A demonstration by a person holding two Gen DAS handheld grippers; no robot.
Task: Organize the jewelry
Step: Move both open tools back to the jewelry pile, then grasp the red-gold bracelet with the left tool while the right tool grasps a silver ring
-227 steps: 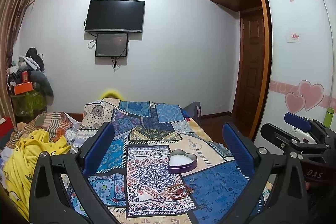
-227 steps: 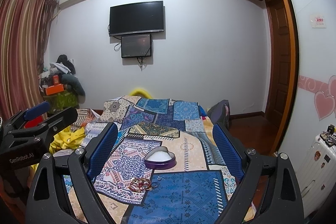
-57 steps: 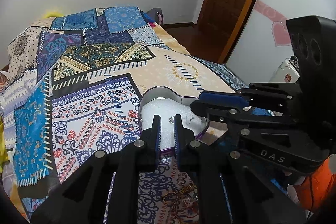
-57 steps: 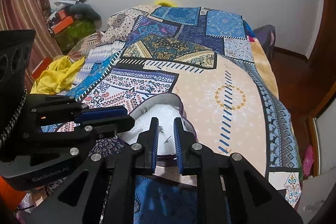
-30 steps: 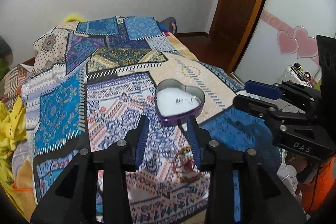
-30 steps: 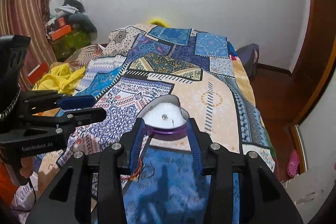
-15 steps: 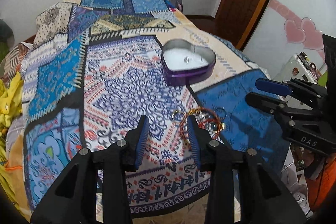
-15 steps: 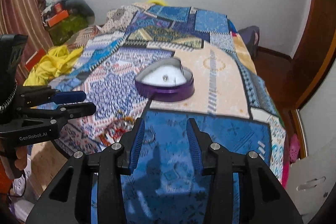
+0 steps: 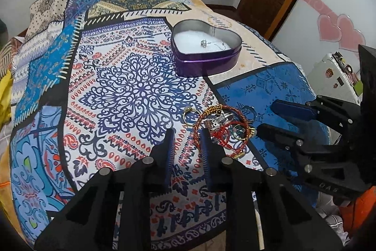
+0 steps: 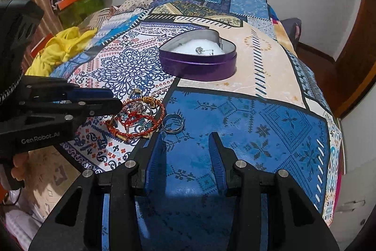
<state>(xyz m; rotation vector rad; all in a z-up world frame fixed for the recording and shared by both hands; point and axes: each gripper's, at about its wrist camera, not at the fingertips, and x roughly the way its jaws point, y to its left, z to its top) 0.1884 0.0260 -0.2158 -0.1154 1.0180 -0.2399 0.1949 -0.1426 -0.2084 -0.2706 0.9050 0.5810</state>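
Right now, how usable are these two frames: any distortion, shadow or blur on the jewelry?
Left wrist view: strong fisheye bending, dark corners; jewelry pile sharp, the tin's steel wall gleams. Right wrist view: same curvature; the right tongs cast a shadow on the blue patch; silver ring crisp.

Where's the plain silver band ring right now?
Right wrist view: the plain silver band ring lies on the blue bedspread patch, just right of the red braided bracelet, nearer than the purple heart-shaped tin.

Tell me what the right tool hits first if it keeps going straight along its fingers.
Probably the blue patch of the bedspread; nothing lies between the right tool's open fingers. The silver ring sits just left of that line, so depth permitting, it might clip it.
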